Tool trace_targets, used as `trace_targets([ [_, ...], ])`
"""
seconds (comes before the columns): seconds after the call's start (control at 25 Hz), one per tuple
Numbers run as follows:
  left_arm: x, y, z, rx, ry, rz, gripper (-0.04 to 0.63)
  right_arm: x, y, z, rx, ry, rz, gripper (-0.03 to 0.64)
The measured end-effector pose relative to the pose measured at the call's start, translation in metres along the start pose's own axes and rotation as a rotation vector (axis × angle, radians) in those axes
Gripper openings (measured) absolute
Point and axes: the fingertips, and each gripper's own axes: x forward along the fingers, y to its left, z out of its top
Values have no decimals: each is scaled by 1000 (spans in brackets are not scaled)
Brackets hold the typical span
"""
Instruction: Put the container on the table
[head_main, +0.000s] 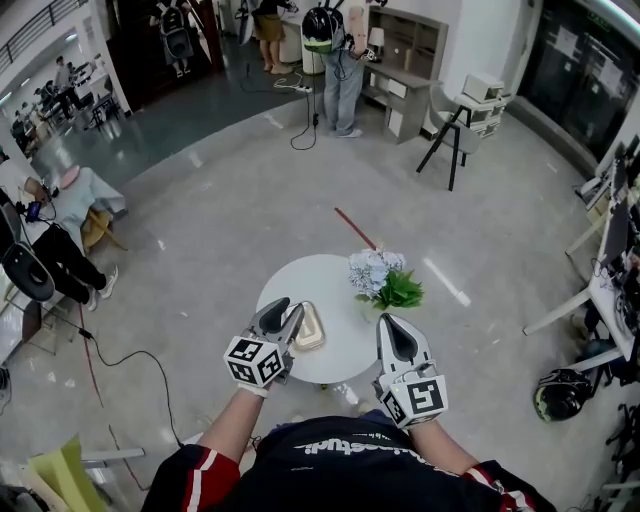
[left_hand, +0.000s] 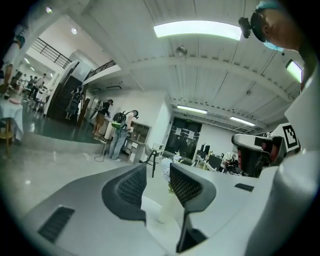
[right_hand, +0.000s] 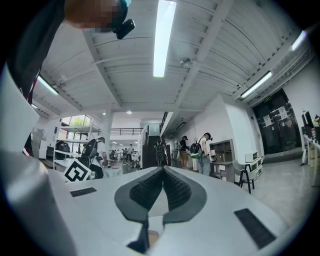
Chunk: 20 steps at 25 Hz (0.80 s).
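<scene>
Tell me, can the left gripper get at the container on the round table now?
Probably yes: the left gripper, jaws apart and empty, is right beside the container, with nothing between them; the flowers stand farther off.

Pale flower bunch with green leaves, upright. Thin red stick on the floor just behind it. Black stool further back, and a person with a backpack stands near it. Dark helmet on the floor at right, black cable at left.
</scene>
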Motion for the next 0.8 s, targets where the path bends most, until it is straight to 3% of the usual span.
trace_targets([
  [0.48, -20, -60, 60, 180, -114, -75, 140, 5, -1, 6, 12, -7, -1, -2],
  [0.8, -30, -95, 80, 253, -172, -122, 140, 7, -1, 8, 10, -20, 9, -2],
])
